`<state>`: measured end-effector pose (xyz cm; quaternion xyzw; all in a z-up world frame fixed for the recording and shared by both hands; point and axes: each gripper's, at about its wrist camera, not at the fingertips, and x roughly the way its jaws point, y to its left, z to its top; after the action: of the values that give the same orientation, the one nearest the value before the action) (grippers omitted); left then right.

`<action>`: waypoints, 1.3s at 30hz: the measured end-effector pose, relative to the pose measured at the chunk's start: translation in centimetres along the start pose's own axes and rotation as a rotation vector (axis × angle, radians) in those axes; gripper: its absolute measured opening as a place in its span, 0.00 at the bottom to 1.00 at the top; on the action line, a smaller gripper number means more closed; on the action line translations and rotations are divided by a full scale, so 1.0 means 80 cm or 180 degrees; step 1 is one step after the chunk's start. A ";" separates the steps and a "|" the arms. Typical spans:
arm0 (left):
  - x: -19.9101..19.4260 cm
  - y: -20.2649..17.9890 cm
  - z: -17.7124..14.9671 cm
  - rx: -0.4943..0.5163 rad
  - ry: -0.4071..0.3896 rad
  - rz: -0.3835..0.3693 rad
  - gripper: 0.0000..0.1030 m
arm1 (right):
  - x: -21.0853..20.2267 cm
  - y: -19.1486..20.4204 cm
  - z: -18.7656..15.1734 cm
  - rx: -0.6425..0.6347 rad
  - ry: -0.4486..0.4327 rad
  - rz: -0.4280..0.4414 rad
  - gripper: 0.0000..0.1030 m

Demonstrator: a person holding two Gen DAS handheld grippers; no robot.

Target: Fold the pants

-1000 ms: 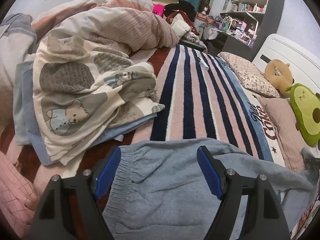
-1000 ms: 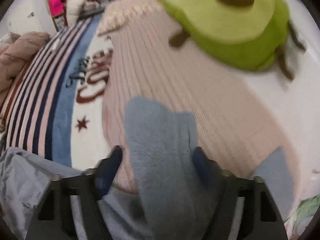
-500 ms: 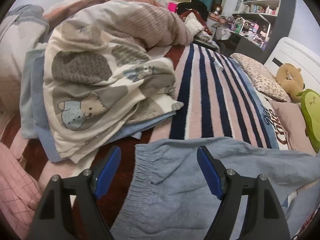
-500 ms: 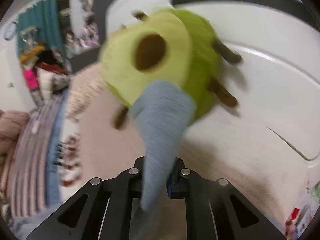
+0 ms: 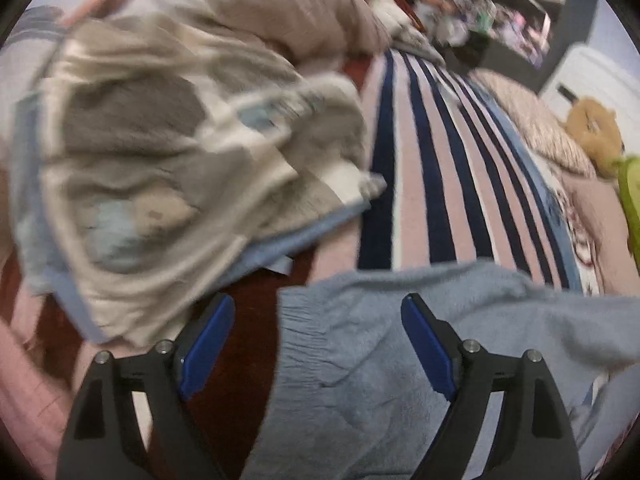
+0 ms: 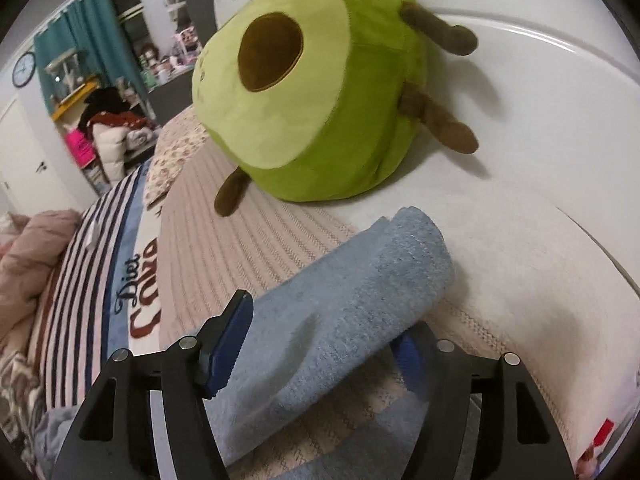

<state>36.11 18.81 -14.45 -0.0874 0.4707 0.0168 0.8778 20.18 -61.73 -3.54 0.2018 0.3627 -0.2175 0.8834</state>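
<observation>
Both my grippers are spreading. A second ago my right gripper (image 6: 320,344) pinched the pants leg (image 6: 360,280) tight — now its jaws are opening, the leg lying loose between them at 6 o'clock from the avocado plush (image 6: 312,92). The leg is laid out. Only the left view shows the waistband (image 5: 304,320) — between my left gripper (image 5: 316,344)'s wide, empty jaws.

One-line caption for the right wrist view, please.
Right gripper opening around the grey-blue pant leg, laid on the pink pillow beside an avocado plush.
</observation>
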 end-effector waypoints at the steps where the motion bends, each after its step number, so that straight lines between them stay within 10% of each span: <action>1: 0.011 -0.003 0.001 0.0034 0.0071 0.0043 0.80 | 0.009 0.005 0.000 -0.0046 0.0055 0.0027 0.61; 5: 0.052 -0.001 0.011 -0.0162 0.0299 0.0046 0.66 | 0.038 0.014 -0.002 -0.0006 0.0226 0.0082 0.55; 8: 0.053 -0.013 0.013 -0.0056 0.0329 0.0143 0.27 | 0.045 0.022 -0.006 -0.0020 0.0229 -0.0003 0.05; 13: -0.005 -0.032 0.015 0.0024 -0.0087 0.0163 0.14 | 0.003 0.028 -0.009 -0.0018 -0.0178 0.0065 0.03; 25: -0.205 -0.014 -0.049 0.0011 -0.0946 0.0058 0.14 | -0.135 0.015 -0.036 -0.0088 -0.0567 0.0440 0.02; 39: -0.169 0.038 -0.182 -0.0181 -0.0304 0.0226 0.32 | -0.132 -0.069 -0.154 -0.0147 -0.0286 0.0081 0.14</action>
<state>16.28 20.05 -11.56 -0.0946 0.4305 0.0653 0.8953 3.67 -57.41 -5.01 0.1760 0.3251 -0.2067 0.9059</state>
